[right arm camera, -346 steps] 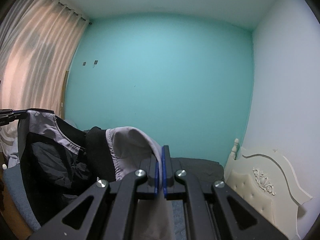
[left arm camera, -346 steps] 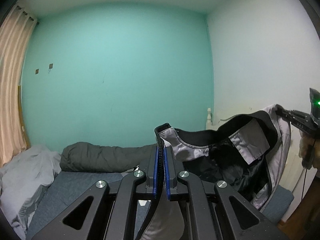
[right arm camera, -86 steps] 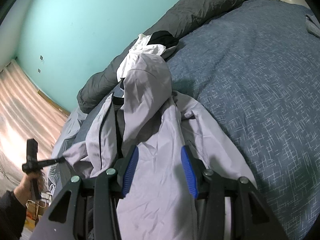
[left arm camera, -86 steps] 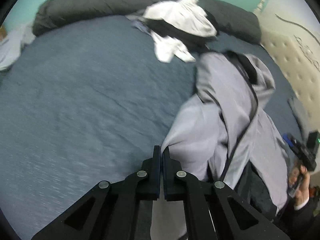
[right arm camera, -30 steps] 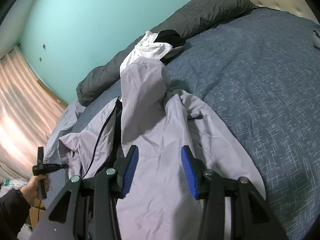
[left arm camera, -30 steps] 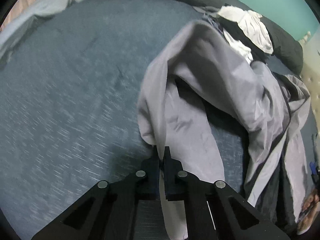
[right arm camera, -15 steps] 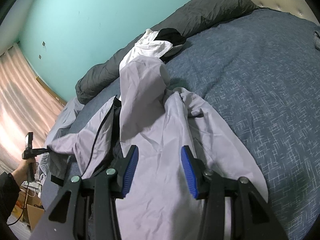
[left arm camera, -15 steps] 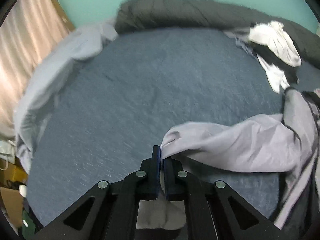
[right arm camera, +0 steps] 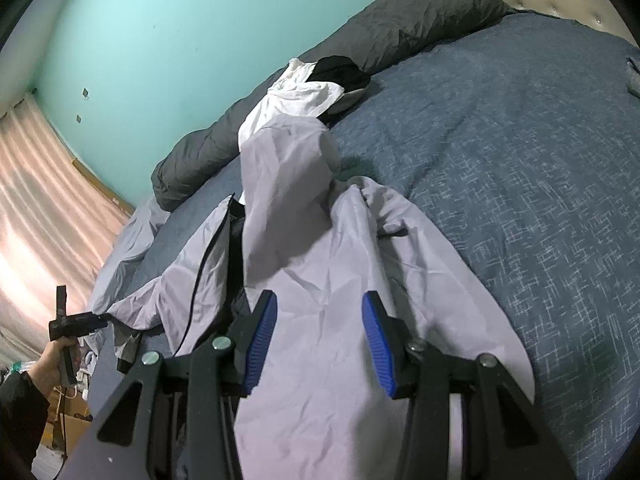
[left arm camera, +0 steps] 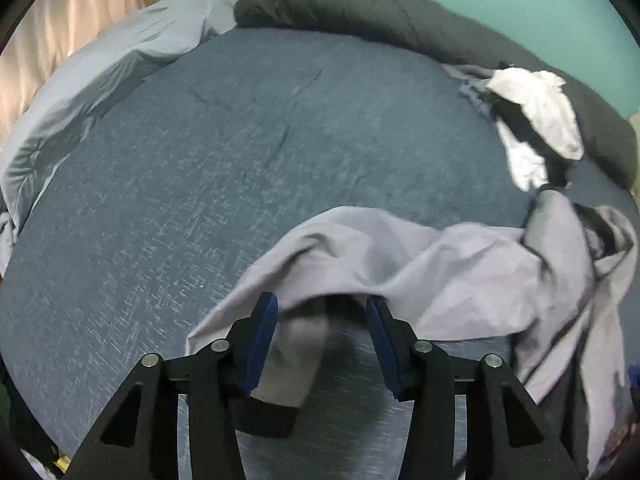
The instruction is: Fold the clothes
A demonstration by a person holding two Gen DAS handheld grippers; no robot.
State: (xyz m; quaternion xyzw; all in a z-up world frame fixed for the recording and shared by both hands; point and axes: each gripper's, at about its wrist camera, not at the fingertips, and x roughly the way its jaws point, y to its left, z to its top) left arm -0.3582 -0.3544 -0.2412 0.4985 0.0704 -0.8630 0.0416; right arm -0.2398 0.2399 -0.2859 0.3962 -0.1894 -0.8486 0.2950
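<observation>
Teal wall, blue bed [left arm camera: 240, 168] — grey jacket [right arm camera: 320, 260] sprawled across it. Left tongs [left arm camera: 322, 334] opening, sleeve [left arm camera: 298, 356] lying loose between the pads, not pinched. Right tongs [right arm camera: 316, 338] half-open over the jacket, gripping nothing — white clothes [right arm camera: 296, 100] by the rolled duvet [left arm camera: 400, 12].

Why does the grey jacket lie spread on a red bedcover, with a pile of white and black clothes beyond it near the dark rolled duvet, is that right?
Not quite: the bedcover is blue, not red. The right wrist view shows it plainly. The rest holds: the grey jacket lies spread on it, with the white and black clothes beyond it near the dark rolled duvet.
</observation>
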